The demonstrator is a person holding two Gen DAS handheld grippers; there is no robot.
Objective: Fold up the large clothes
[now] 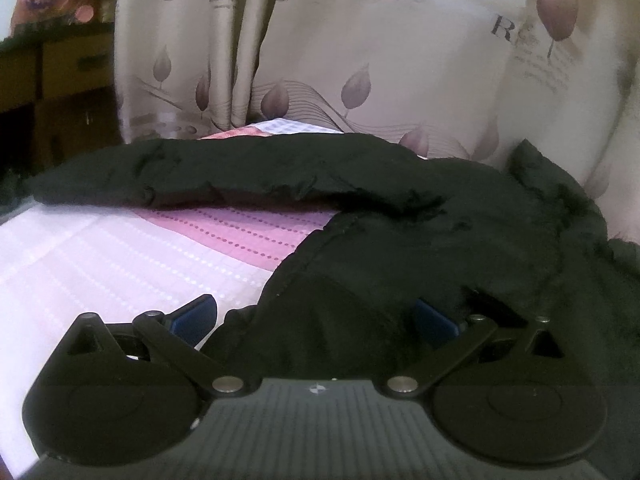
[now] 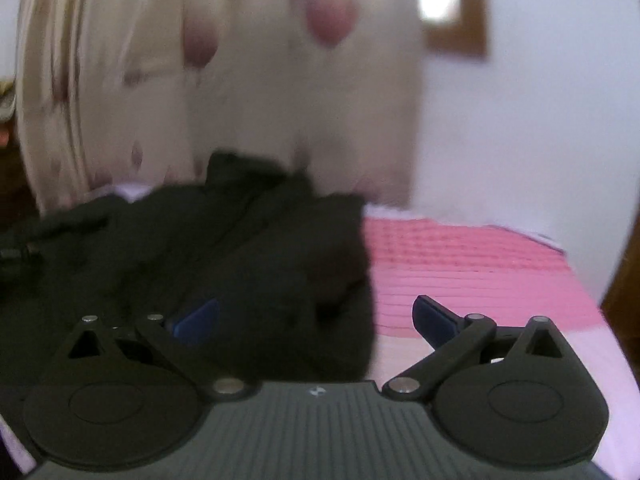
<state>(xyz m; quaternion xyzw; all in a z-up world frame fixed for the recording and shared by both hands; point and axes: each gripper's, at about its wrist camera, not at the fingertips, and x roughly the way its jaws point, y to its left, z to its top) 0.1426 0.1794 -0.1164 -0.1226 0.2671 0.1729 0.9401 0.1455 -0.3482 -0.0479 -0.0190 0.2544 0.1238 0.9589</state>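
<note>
A large black jacket [image 1: 420, 232] lies spread on a bed with a pink and white sheet [image 1: 120, 248]. One sleeve [image 1: 200, 176] stretches out to the left across the sheet. My left gripper [image 1: 316, 316] is open, its blue pads straddling the jacket's near left edge. In the right wrist view the jacket [image 2: 240, 248] lies to the left. My right gripper [image 2: 316, 316] is open, straddling the jacket's near right edge, with the left pad [image 2: 198, 316] over the cloth and the right pad [image 2: 432, 316] over the pink sheet [image 2: 460, 264]. This view is blurred.
A beige curtain with purple leaf prints [image 1: 360, 60] hangs close behind the bed. Dark wooden drawers [image 1: 52, 76] stand at the far left. A white wall [image 2: 540, 120] and a wooden frame [image 2: 460, 8] lie beyond the bed on the right.
</note>
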